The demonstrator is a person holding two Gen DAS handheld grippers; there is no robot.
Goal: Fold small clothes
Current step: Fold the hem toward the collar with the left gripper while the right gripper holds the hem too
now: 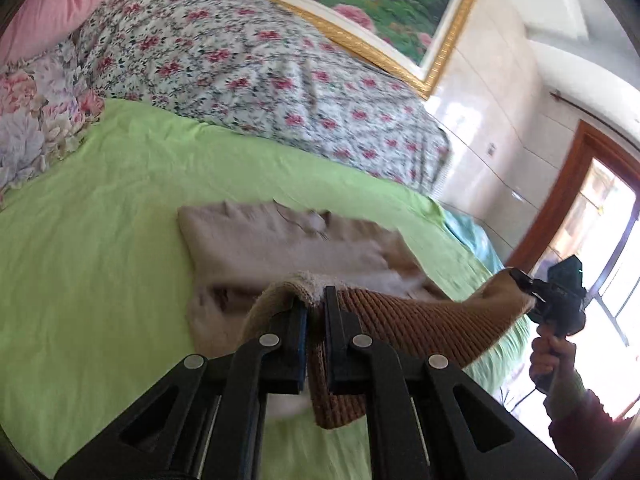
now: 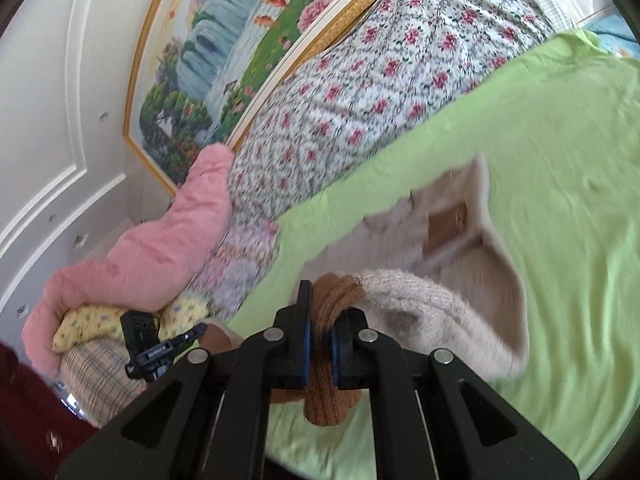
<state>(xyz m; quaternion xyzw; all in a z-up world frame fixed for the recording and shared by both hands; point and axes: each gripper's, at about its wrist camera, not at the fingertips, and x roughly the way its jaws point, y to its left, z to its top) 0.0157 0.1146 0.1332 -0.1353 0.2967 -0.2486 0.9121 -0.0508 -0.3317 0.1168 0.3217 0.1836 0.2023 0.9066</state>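
A small beige knit sweater (image 1: 280,240) with a brown ribbed hem (image 1: 400,320) lies partly on the green bed sheet (image 1: 100,248), its near edge lifted. My left gripper (image 1: 316,304) is shut on one end of the hem. My right gripper (image 1: 530,292), held by a hand (image 1: 552,356), grips the other end, and the hem stretches between them. In the right wrist view my right gripper (image 2: 320,308) is shut on bunched brown rib (image 2: 332,392), the beige sweater (image 2: 448,308) hangs from it, and the left gripper (image 2: 192,334) shows at lower left.
A floral quilt (image 1: 248,64) is heaped along the far side of the bed below a gold-framed picture (image 1: 400,12). Pink bedding (image 2: 168,248) and floral pillows (image 1: 36,120) sit at the head end. A wood-framed window (image 1: 592,216) stands beyond the bed's right edge.
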